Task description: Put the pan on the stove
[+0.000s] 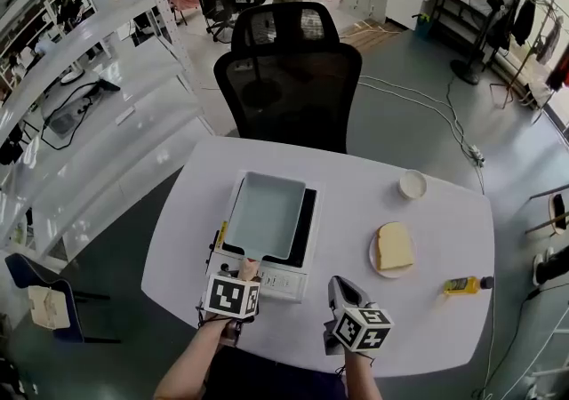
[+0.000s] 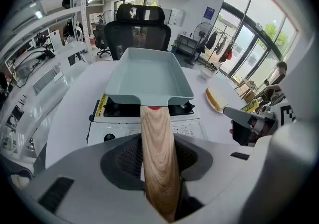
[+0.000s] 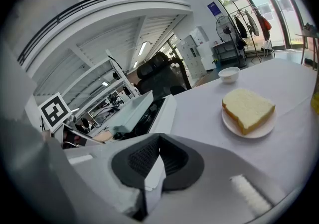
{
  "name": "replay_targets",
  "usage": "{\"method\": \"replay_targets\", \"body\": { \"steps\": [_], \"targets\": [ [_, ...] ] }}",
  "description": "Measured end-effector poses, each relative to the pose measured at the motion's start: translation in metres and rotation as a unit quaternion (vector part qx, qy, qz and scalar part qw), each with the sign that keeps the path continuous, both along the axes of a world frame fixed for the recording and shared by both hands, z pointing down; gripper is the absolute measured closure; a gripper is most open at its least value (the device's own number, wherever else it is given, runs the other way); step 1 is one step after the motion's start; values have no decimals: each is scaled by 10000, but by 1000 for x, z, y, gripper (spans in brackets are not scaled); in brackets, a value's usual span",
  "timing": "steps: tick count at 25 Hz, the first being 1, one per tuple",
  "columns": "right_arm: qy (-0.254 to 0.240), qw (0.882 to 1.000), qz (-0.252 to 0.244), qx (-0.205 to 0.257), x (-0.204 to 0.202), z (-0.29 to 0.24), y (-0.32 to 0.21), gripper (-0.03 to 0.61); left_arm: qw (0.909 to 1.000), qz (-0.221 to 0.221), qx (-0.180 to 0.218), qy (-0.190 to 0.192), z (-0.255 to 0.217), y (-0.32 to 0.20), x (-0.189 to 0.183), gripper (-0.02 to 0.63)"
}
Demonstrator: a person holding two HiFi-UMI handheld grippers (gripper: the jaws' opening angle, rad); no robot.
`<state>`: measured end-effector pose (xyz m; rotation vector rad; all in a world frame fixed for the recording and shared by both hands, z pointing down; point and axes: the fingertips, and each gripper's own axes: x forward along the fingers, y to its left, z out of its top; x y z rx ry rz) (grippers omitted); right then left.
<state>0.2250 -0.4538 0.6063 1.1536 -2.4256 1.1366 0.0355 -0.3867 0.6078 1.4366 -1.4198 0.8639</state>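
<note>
A: You have one pan on this counter: a pale blue-grey rectangular pan (image 1: 265,214) with a light wooden handle (image 2: 158,158). It sits flat on the single white portable stove (image 1: 286,282), over the black burner top. The handle sticks out toward you past the stove's front panel.

B: Your left gripper (image 2: 159,149) has hold of that handle. Its jaws are closed partway, with one pad pressed against each side of the wood. The gripper points steeply down at the near end of the handle.

A: Your right gripper (image 1: 339,284) is just right of the stove's front corner, over the white round-cornered counter (image 1: 427,318). Its two jaws are brought together, with nothing between them. It touches neither the pan nor the stove.

B: So two grippers, one loaded and one empty.

A: To your right there is one round white plate (image 1: 373,259) carrying one thick slice of pale bread (image 1: 394,245). Beyond it, near the far edge, stands one small white bowl (image 1: 412,184).

B: One yellow bottle with a dark cap (image 1: 462,284) lies on its side near the right edge, well apart from the stove.

A: One black mesh office chair (image 1: 289,78) stands beyond the far side of the counter, facing you.
</note>
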Motion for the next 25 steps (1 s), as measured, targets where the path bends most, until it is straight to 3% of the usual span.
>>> {"method": "replay_targets", "body": {
  "steps": [5, 9, 15, 25],
  "targets": [
    [-4, 10000, 27, 6, -1, 0, 0, 577, 9992, -30, 73, 382, 0, -2, 2, 465],
    [14, 10000, 52, -2, 2, 1, 1, 576, 9966, 9, 66, 820, -1, -3, 11, 417],
    [37, 10000, 70, 43, -1, -2, 4, 577, 9932, 51, 225, 1138, -2, -5, 13, 389],
    [173, 9996, 61, 207, -6, -13, 12, 576, 9794, 201, 1100, 1683, -25, -13, 18, 259]
  ]
}}
